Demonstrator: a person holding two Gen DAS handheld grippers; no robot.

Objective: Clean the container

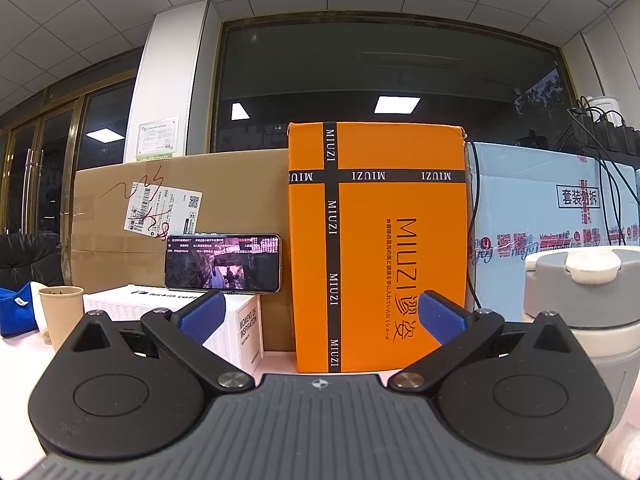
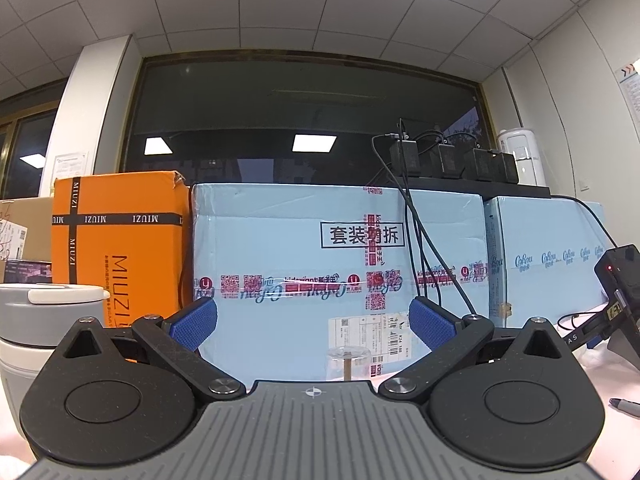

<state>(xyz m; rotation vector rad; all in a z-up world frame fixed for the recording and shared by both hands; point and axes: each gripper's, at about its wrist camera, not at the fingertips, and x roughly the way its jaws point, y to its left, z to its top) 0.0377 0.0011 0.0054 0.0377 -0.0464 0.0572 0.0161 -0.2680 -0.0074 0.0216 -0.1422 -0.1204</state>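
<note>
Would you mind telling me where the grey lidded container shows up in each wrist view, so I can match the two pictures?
Left wrist: grey lidded container at the far right edge, beyond the right finger.
Right wrist: it sits at the far left edge.
Shared landmark: orange MIUZI box.

Both wrist views sit low over the tabletop, facing level toward a row of boxes close ahead. The left view centres on the orange box (image 1: pixel 376 248); the right view centres on the pale blue box (image 2: pixel 336 280). Both share these boxes and, apparently, the same grey-lidded container (image 1: pixel 576 304).
</note>
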